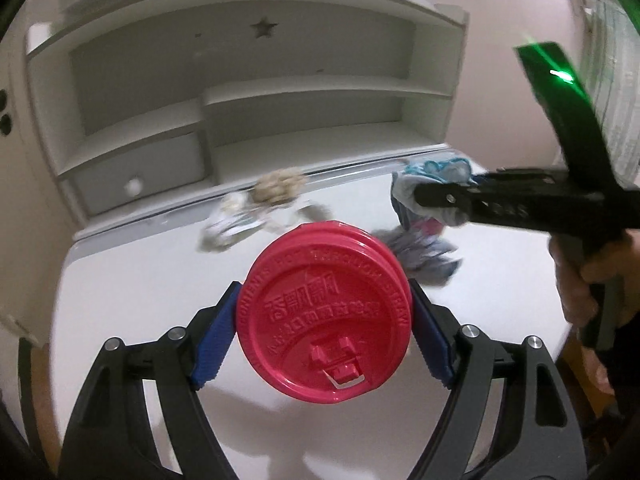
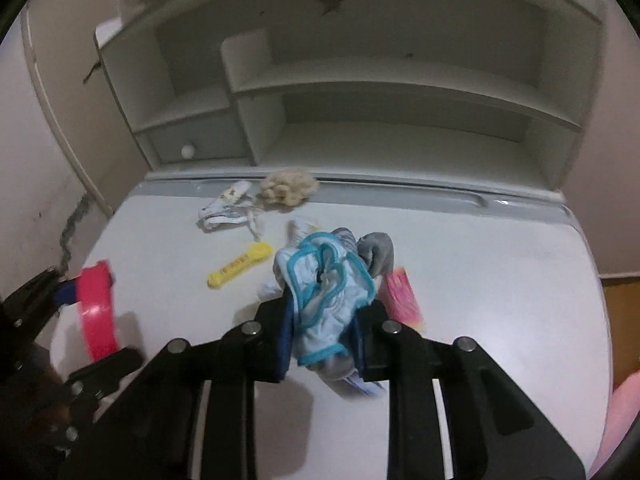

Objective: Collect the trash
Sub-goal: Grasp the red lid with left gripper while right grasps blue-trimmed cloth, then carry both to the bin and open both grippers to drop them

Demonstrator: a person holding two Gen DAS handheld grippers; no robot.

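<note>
Clamped on a red cup lid (image 1: 324, 316), left claw (image 1: 324, 320) should carry level; right claw (image 2: 322, 332) pinches crumpled blue-trimmed cloth (image 2: 324, 292) above desk (image 2: 480, 280).

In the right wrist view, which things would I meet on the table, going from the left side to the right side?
Red lid in the left gripper → white wrapper → yellow packet → beige ball → blue-edged cloth in the right gripper → pink packet.
</note>
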